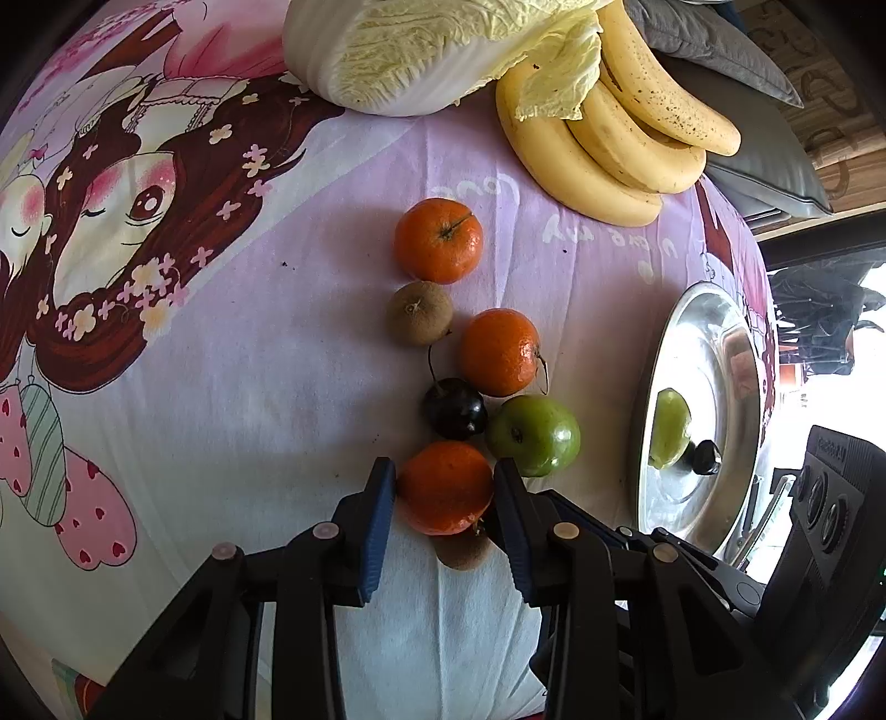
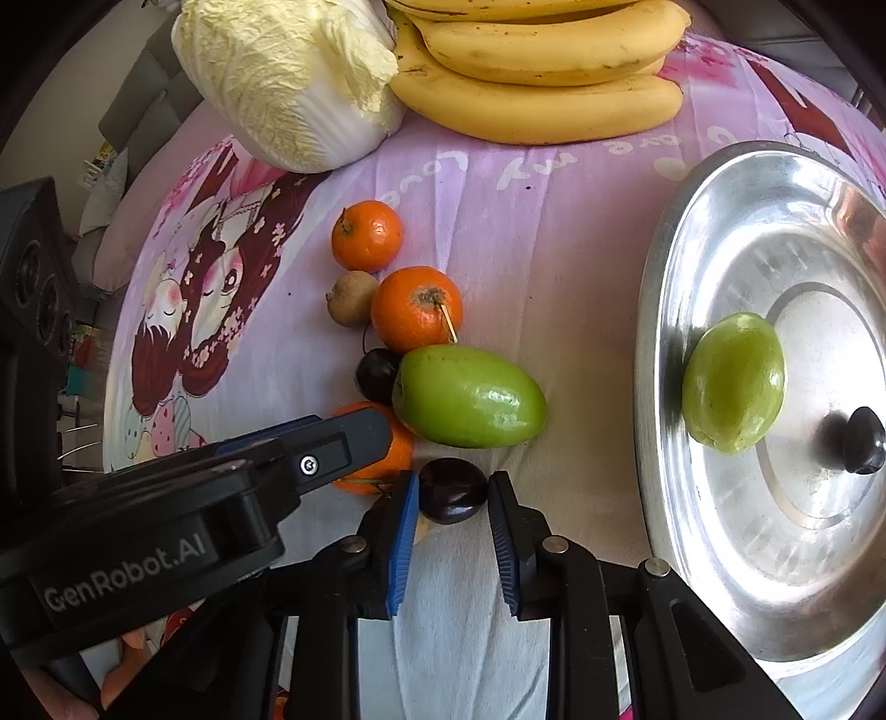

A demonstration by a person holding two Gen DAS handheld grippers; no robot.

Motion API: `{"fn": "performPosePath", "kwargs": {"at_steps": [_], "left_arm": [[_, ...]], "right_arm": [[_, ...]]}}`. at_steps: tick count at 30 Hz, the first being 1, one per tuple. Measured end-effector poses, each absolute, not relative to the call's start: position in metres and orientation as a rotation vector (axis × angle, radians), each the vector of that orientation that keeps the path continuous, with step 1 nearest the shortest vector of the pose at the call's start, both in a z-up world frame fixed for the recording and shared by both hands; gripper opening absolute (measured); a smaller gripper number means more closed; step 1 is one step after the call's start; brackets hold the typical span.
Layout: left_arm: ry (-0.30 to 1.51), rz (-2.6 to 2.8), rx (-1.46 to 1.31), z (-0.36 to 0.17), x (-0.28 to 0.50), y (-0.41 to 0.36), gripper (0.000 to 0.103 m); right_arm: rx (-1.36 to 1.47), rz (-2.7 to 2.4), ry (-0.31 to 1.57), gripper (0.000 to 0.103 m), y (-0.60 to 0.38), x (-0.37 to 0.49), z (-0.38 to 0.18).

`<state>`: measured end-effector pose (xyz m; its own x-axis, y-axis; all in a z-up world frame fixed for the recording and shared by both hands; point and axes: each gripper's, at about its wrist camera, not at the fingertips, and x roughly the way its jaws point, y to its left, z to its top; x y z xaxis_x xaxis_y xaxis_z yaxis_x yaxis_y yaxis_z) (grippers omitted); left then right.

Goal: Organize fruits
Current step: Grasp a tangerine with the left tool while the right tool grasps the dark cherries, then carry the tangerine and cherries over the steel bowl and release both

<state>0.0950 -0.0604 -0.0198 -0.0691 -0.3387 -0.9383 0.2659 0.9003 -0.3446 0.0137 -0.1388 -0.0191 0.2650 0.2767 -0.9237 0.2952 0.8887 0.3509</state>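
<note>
On the printed cloth, the left gripper (image 1: 444, 487) clamps the firm, slightly yielding nearest orange (image 1: 444, 486) across its middle, while just beside it the right gripper (image 2: 453, 493) pinches a small, glossy, slippery dark plum (image 2: 453, 490).

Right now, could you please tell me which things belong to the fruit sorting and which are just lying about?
Job: oranges, dark plums, green fruits, kiwis, bananas, metal tray.
Lying about: cabbage, cushions.
</note>
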Motion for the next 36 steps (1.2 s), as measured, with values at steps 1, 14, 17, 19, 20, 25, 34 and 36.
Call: {"fn": "performPosePath", "kwargs": {"at_steps": [1, 14, 17, 19, 20, 25, 34, 36], "left_arm": [[1.560, -0.497, -0.057, -0.019, 0.094, -0.060, 0.037], [1.551, -0.463, -0.070, -0.014, 0.096, -0.042, 0.037], [1.547, -0.446, -0.074, -0.012, 0.097, -0.035, 0.037], [1.544, -0.435, -0.075, -0.009, 0.098, -0.032, 0.037], [1.542, -0.432, -0.074, -0.008, 0.098, -0.030, 0.037], [1.532, -0.423, -0.077, 0.000, 0.095, -0.025, 0.036], [1.503, -0.427, -0.068, 0.021, 0.085, -0.023, 0.036], [1.499, -0.431, -0.063, 0.025, 0.082, -0.029, 0.036]], "right_arm": [[0.514, -0.013, 1.320, 0.028, -0.139, 0.014, -0.019], [0.508, -0.020, 1.327, 0.027, -0.141, 0.009, -0.016], [0.510, -0.024, 1.325, 0.027, -0.143, 0.008, -0.014], [0.511, -0.026, 1.323, 0.027, -0.144, 0.007, -0.011], [0.511, -0.025, 1.321, 0.027, -0.144, 0.006, -0.010], [0.508, -0.026, 1.311, 0.027, -0.144, 0.003, -0.002], [0.507, -0.024, 1.278, 0.027, -0.148, -0.004, 0.017], [0.511, -0.027, 1.271, 0.027, -0.152, -0.007, 0.021]]}}
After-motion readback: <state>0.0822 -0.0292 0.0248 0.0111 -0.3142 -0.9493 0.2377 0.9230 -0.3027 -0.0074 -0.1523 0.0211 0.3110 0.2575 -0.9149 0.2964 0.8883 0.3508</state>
